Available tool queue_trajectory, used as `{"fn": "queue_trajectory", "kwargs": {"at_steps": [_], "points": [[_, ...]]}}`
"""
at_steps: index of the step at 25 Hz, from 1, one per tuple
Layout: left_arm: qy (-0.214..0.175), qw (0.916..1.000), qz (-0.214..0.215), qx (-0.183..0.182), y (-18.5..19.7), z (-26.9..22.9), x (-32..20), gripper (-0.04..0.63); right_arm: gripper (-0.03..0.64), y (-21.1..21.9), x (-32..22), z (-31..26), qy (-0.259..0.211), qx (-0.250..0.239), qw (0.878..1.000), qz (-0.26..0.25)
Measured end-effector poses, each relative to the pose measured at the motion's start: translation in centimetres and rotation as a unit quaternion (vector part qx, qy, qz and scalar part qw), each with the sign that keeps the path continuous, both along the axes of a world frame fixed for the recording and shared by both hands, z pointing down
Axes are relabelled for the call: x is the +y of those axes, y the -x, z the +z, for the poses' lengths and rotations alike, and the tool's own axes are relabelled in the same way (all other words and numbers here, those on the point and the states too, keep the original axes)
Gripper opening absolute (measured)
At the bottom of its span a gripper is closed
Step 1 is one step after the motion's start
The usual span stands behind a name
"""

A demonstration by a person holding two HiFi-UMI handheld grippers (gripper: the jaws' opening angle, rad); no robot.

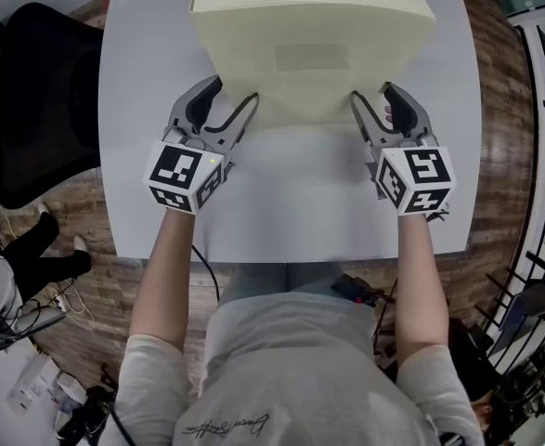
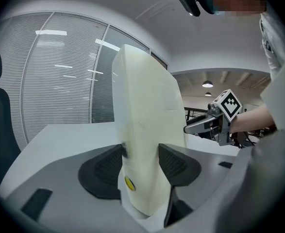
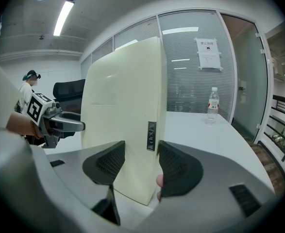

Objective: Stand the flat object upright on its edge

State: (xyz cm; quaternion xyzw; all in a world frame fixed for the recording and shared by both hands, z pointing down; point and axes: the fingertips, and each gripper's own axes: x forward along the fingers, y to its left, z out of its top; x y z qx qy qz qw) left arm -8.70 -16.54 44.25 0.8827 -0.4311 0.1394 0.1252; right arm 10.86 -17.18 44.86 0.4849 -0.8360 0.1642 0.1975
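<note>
A large cream flat object [image 1: 314, 54] stands upright on its lower edge on the white table [image 1: 291, 221], its top tipped slightly away from me. My left gripper [image 1: 233, 100] is shut on its lower left corner, and my right gripper [image 1: 372, 96] is shut on its lower right corner. In the left gripper view both black pads [image 2: 108, 165] press the sides of the cream object [image 2: 147, 130], near a small yellow sticker [image 2: 129, 182]. In the right gripper view the pads [image 3: 178, 166] squeeze the object [image 3: 123, 115] beside a dark label [image 3: 152, 136].
A black office chair [image 1: 40, 100] stands left of the table. A water bottle [image 3: 212, 106] sits far back on the tabletop. Glass walls with blinds lie behind. Cables and gear litter the wooden floor [image 1: 31, 323]. A person [image 3: 30, 86] stands in the distance.
</note>
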Motion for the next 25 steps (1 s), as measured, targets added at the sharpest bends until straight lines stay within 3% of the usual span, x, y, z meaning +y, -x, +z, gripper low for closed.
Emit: {"fn": "queue_trajectory", "kwargs": {"at_steps": [25], "points": [[0.008,0.9998,0.003,-0.016,-0.1,0.2,2.0,0.244,0.235,-0.1,2.0,0.3,0.019,0.001,1.000,-0.006]]}}
